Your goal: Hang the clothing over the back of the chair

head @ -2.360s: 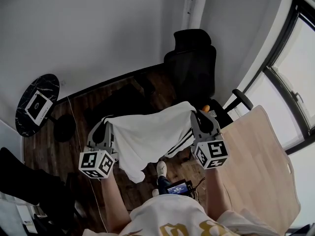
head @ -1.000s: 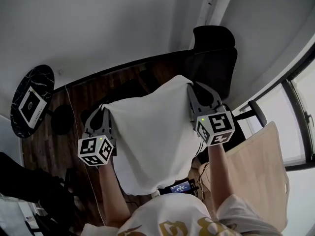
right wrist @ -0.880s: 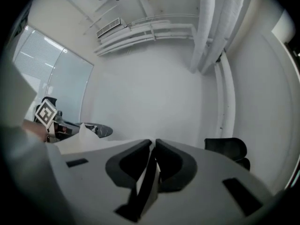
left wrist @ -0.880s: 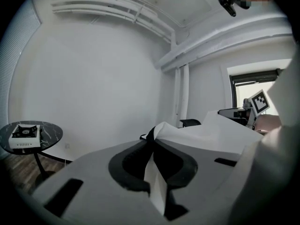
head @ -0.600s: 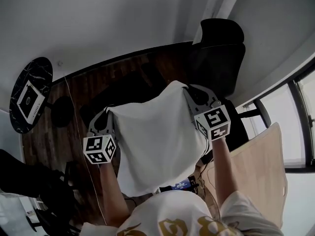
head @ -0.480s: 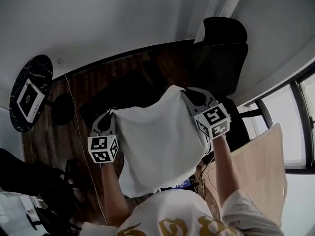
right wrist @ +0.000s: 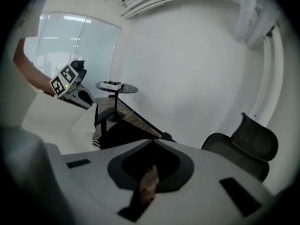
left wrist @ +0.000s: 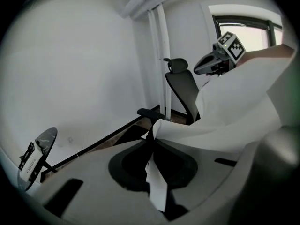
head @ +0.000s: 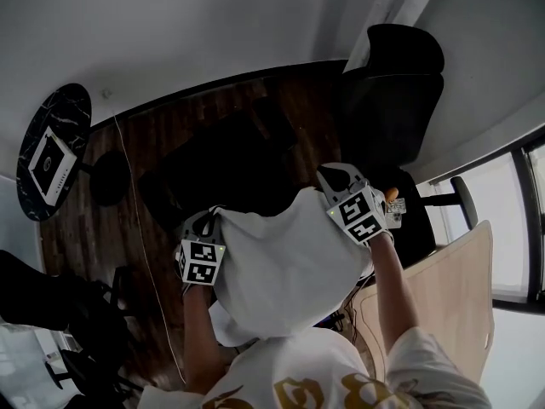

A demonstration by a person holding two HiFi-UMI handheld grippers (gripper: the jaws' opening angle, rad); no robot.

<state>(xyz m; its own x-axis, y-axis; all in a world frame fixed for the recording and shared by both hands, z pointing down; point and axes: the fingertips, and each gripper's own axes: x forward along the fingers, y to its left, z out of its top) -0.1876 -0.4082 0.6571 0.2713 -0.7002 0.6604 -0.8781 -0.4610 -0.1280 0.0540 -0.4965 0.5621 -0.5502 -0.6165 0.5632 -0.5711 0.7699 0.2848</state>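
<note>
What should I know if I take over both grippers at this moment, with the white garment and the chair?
Left gripper: shut on one end of the white garment along its top edge.
Right gripper: shut on the other end.
The garment hangs spread between them, close in front of the person, next to the nearer black chair. I cannot tell whether it touches the chair back.
Done: garment picked up and spread.
Left: drape it over the chair back, then open both grippers.
</note>
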